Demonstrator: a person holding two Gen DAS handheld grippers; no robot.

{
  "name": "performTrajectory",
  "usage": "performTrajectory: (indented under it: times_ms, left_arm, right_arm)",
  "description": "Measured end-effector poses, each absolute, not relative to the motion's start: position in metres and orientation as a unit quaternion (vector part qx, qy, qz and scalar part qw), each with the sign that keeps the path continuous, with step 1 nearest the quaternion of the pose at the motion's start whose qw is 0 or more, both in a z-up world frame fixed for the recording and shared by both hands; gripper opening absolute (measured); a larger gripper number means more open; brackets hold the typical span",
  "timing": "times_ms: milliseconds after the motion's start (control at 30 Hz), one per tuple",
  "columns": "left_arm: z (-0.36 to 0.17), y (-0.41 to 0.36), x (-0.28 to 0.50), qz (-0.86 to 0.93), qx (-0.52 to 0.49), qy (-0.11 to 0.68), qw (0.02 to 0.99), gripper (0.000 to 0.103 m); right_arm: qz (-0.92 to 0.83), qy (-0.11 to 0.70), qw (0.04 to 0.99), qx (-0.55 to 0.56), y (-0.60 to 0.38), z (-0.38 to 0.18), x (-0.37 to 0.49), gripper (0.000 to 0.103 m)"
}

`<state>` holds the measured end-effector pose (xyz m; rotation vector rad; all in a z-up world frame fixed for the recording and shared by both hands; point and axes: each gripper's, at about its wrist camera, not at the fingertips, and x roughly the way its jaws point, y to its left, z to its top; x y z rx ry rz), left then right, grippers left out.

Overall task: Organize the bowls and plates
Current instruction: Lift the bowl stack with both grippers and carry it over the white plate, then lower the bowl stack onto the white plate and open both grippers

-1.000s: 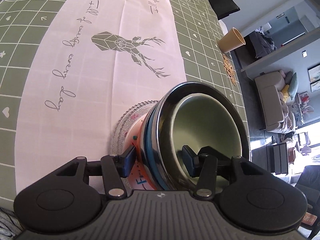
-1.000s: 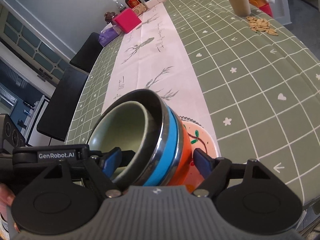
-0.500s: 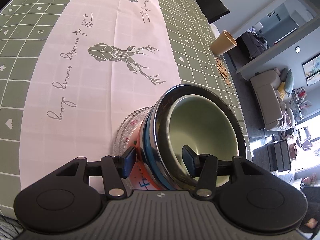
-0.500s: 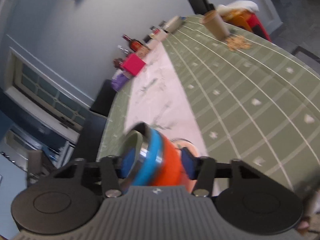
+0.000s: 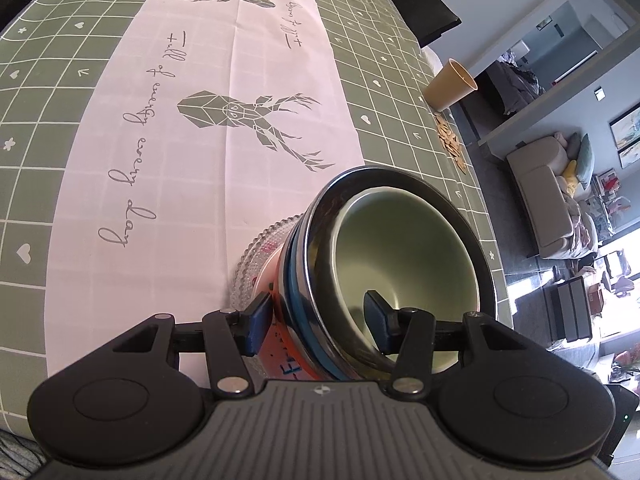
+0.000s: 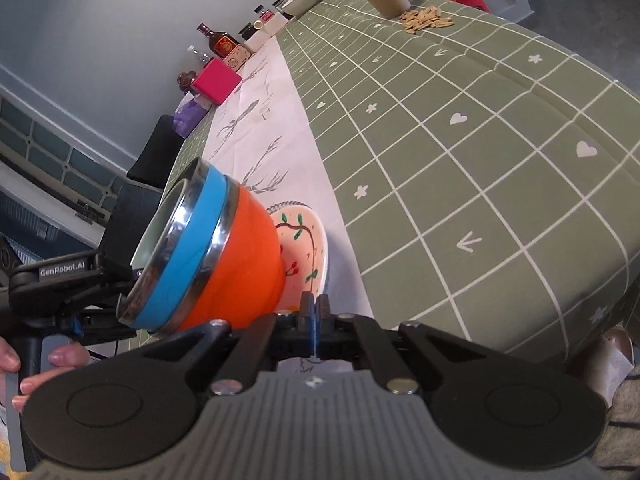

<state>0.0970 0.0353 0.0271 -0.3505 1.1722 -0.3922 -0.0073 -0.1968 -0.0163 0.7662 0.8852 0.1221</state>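
A nested stack of bowls [image 5: 400,276] holds a pale green bowl inside a steel-rimmed blue one on an orange one [image 6: 240,264]. It rests tilted on a painted plate [image 6: 306,240] over a clear glass plate [image 5: 260,256] at the table's near edge. My left gripper [image 5: 316,316] is shut on the stack's near rim, one finger inside the green bowl and one outside on the orange wall. My right gripper [image 6: 315,304] is shut, with the painted plate's near rim between its fingertips.
A paper cup [image 5: 450,84] and scattered seeds [image 6: 426,20] sit on the far right of the green checked cloth [image 6: 480,160]. A pink box [image 6: 216,82], bottles [image 6: 220,42] and a bowl [image 6: 302,0] stand at the far end. Dark chairs [image 6: 154,156] line the left side.
My right gripper let go of the bowl stack, drew back to the right and shut at the painted plate's rim. The left gripper kept its hold; the stack tilted slightly.
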Motion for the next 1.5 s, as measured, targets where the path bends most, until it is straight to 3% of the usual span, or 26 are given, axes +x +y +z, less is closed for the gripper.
performTrajectory:
  times_ms: [767, 1167, 1200, 1267, 1300, 1333, 1433, 1500]
  left_arm:
    - [0.028, 0.054, 0.103, -0.179, -0.191, 0.547, 0.795, 0.062]
    - [0.054, 0.086, 0.064, -0.194, -0.223, 0.473, 0.830, 0.068]
    - [0.054, 0.085, 0.059, -0.190, -0.219, 0.473, 0.832, 0.068]
    - [0.055, 0.081, 0.049, -0.206, -0.205, 0.474, 0.832, 0.070]
    - [0.056, 0.078, 0.043, -0.214, -0.197, 0.470, 0.834, 0.071]
    - [0.058, 0.075, 0.036, -0.214, -0.190, 0.461, 0.840, 0.073]
    - [0.069, 0.067, 0.010, -0.187, -0.159, 0.409, 0.879, 0.084]
    - [0.078, 0.060, -0.010, -0.161, -0.124, 0.357, 0.912, 0.085]
  right_arm:
    - [0.035, 0.391, 0.862, 0.320, -0.179, -0.023, 0.020, 0.002]
    - [0.039, 0.350, 0.878, 0.324, -0.189, -0.010, 0.009, 0.006]
    - [0.040, 0.341, 0.887, 0.309, -0.187, -0.002, 0.006, 0.008]
    - [0.046, 0.330, 0.901, 0.277, -0.182, 0.012, -0.001, 0.023]
    - [0.049, 0.328, 0.905, 0.266, -0.179, 0.018, -0.005, 0.041]
    - [0.054, 0.328, 0.909, 0.252, -0.174, 0.024, -0.007, 0.052]
    - [0.059, 0.329, 0.918, 0.211, -0.161, 0.039, -0.015, 0.055]
    - [0.064, 0.331, 0.921, 0.194, -0.155, 0.047, -0.020, 0.060]
